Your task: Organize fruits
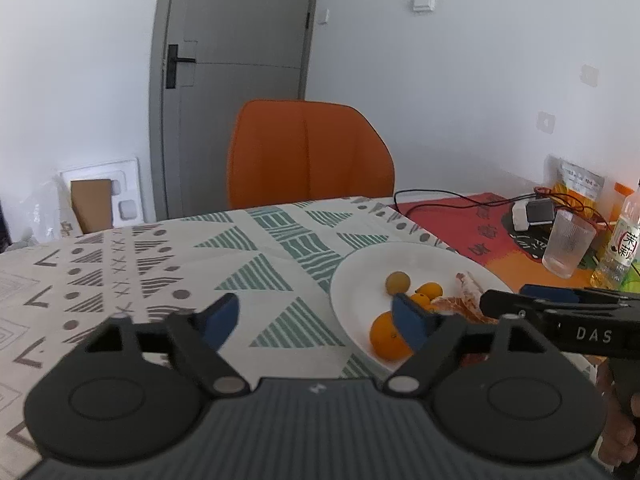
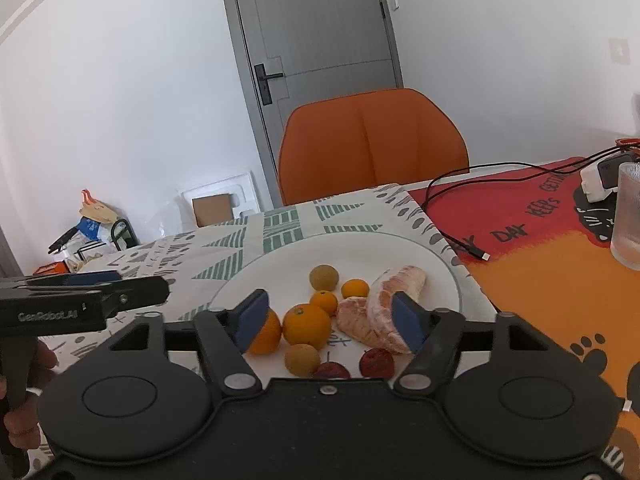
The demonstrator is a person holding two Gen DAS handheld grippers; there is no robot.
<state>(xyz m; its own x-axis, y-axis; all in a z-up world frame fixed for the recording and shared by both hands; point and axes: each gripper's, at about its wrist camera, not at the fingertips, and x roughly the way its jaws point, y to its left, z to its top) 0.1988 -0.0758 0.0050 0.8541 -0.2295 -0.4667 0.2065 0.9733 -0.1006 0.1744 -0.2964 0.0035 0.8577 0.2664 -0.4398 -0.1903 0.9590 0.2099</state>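
Note:
A white plate (image 2: 440, 264) on the patterned tablecloth holds the fruit. On it lie a large orange (image 2: 307, 326), a second orange (image 2: 269, 334), two small oranges (image 2: 324, 302), brownish round fruits (image 2: 324, 277), two red fruits (image 2: 376, 362) and peeled pomelo pieces (image 2: 394, 292). My right gripper (image 2: 330, 310) hovers open at the plate's near edge, its pads touching none of the fruit. My left gripper (image 1: 316, 314) stands open over the cloth, left of the plate (image 1: 360, 276), with nothing between its fingers. Its right finger hides part of an orange (image 1: 384, 338).
An orange chair (image 2: 372, 140) stands behind the table. To the right lies a red-and-orange mat (image 2: 532, 248) with a black cable (image 2: 452, 236), a charger (image 2: 600, 178), a ribbed glass (image 1: 568, 244) and a bottle (image 1: 620, 240). A grey door (image 1: 240, 40) is at the back.

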